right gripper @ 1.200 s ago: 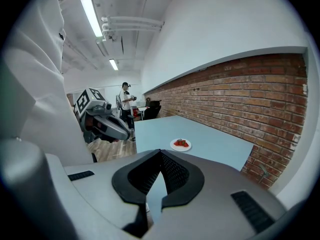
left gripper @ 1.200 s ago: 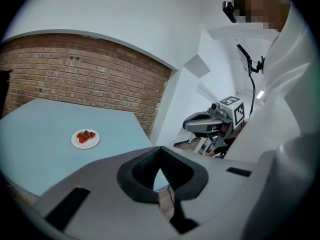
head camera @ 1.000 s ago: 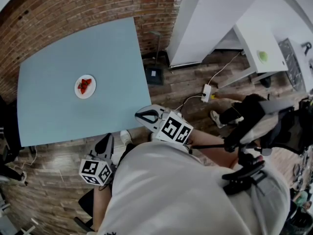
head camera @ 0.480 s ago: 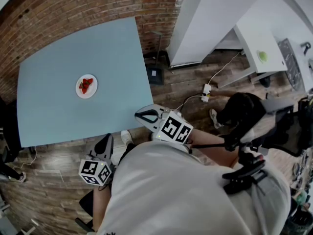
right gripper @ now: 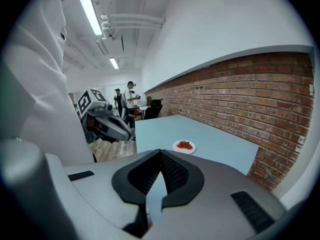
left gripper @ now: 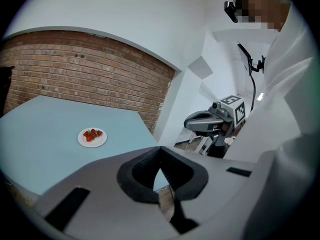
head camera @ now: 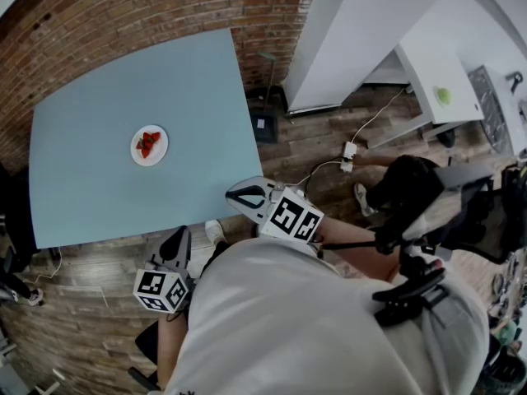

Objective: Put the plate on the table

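A small white plate [head camera: 149,146] with red strawberries rests on the light blue table [head camera: 99,196], left of its middle. Both grippers hang off the table's near right corner, close to my body, well away from the plate. My left gripper [head camera: 175,243] is shut and holds nothing; its marker cube sits below it. My right gripper [head camera: 240,194] is shut and empty too, pointing left toward the table edge. In the left gripper view, the plate [left gripper: 92,137] lies ahead beyond the shut jaws [left gripper: 160,154]. In the right gripper view, the plate [right gripper: 184,146] sits past the shut jaws [right gripper: 160,156].
A brick wall [head camera: 165,6] runs behind the table. On the wooden floor lie a black box [head camera: 262,124] and a white power strip [head camera: 347,151] with its cable. A white desk [head camera: 436,72] stands at the right, with a person's dark legs [head camera: 408,183] near it.
Both grippers stay where they were, shut. The person's legs at the right have drawn back. The view has drifted a little, so the plate sits slightly further right.
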The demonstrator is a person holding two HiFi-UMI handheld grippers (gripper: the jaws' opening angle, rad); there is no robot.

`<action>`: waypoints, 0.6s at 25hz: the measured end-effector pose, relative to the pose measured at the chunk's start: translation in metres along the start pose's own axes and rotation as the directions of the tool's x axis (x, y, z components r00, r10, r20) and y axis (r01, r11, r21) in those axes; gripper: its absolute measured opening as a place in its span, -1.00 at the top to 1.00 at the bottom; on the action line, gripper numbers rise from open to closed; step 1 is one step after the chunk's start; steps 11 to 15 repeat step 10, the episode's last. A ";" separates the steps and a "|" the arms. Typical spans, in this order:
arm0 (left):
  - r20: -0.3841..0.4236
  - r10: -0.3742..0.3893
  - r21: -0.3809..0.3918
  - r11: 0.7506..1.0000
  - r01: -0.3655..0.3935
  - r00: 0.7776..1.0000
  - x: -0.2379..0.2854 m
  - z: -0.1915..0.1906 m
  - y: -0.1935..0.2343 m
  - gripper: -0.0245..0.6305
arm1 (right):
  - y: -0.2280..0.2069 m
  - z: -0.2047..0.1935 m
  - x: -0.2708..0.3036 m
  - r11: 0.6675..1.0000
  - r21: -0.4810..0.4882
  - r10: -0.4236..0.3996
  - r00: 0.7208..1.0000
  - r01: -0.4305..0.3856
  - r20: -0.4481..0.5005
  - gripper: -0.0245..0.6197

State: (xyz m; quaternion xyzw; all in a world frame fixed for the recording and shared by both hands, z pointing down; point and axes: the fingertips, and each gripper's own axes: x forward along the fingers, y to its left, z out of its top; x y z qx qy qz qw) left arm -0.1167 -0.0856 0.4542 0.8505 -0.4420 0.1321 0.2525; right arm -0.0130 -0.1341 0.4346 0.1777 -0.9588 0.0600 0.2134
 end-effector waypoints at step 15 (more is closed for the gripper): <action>-0.005 0.002 -0.006 1.000 -0.002 1.000 -0.007 -0.003 0.015 0.93 | 0.006 0.003 0.018 1.000 -0.005 0.012 1.000 -0.012 -0.011 0.90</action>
